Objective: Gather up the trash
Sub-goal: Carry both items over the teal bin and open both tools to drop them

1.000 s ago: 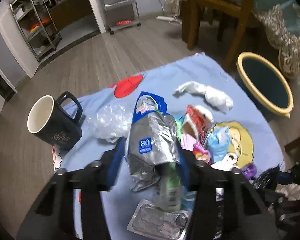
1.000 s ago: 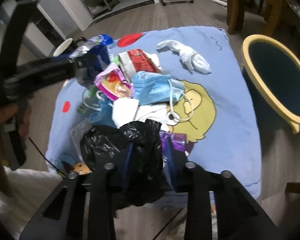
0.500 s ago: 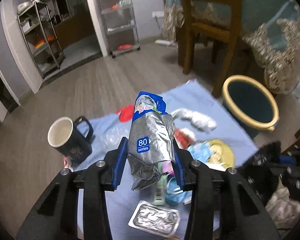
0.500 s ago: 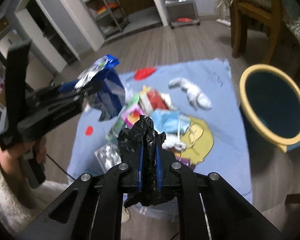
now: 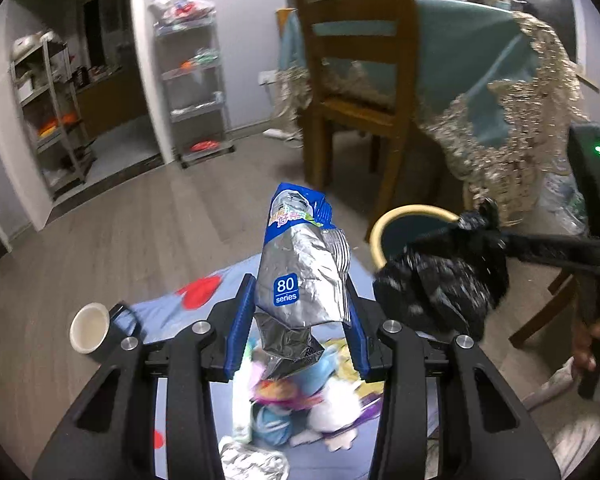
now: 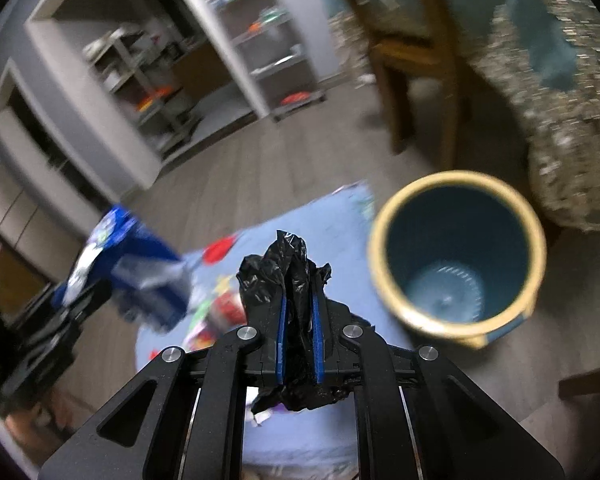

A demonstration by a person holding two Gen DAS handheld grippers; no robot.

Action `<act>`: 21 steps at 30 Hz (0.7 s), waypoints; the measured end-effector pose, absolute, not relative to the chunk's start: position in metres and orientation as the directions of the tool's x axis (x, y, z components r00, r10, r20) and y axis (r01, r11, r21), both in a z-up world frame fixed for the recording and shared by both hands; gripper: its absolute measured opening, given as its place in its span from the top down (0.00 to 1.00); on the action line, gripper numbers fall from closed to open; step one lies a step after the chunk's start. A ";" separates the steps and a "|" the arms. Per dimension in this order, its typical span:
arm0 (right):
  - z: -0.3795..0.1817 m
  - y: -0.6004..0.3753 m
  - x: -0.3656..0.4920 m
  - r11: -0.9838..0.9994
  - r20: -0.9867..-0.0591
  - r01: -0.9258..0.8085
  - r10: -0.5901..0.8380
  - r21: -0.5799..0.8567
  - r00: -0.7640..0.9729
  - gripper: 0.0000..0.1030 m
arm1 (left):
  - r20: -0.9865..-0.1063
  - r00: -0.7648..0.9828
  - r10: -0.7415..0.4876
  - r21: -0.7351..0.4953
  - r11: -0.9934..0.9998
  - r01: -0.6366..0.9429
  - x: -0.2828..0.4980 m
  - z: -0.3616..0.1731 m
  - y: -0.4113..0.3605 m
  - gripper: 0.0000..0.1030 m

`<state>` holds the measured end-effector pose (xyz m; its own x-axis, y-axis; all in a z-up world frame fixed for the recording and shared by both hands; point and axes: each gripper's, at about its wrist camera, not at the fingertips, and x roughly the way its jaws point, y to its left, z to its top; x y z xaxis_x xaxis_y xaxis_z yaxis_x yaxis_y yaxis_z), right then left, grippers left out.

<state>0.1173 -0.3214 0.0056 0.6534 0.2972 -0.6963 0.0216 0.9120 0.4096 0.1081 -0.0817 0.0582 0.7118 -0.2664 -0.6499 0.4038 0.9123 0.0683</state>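
Note:
My left gripper (image 5: 298, 312) is shut on a silver and blue snack bag (image 5: 300, 272) and holds it upright, high above the blue mat (image 5: 164, 320). My right gripper (image 6: 298, 312) is shut on a crumpled black plastic bag (image 6: 288, 276), also lifted; it shows in the left wrist view (image 5: 440, 284) in front of the bin. The blue bin with a yellow rim (image 6: 456, 256) stands open on the floor just right of the mat. Loose trash (image 5: 296, 404) lies on the mat below the left gripper, blurred.
A dark mug (image 5: 96, 330) stands at the mat's left edge. A wooden chair (image 5: 360, 92) and a table with a lace-edged cloth (image 5: 512, 120) stand behind the bin. Metal shelf racks (image 5: 192, 92) line the far wall.
Both grippers have risen well above the mat with their bags. The right gripper closed tight on the black bag and swung toward the bin.

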 end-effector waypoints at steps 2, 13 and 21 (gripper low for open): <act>0.004 -0.343 0.126 0.917 -0.702 0.074 0.246 0.392 0.669 0.88 | -0.645 0.708 -0.287 0.069 0.901 0.428 0.109 0.061 -0.098 0.60; -0.026 -0.431 0.168 0.909 -0.743 0.254 0.084 0.330 0.664 0.88 | -0.704 0.599 -0.382 -0.021 0.854 0.520 0.152 0.025 -0.191 0.60; -0.057 -0.451 0.174 0.897 -0.793 0.329 0.038 0.296 0.609 0.88 | -0.720 0.532 -0.445 -0.119 0.835 0.538 0.186 -0.009 -0.239 0.60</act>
<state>0.1739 -0.4513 -0.0566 0.6086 0.0384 -0.7926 0.3287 0.8969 0.2959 0.1865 -0.2389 -0.0085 0.5320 -0.4452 -0.7202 0.5379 0.8347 -0.1186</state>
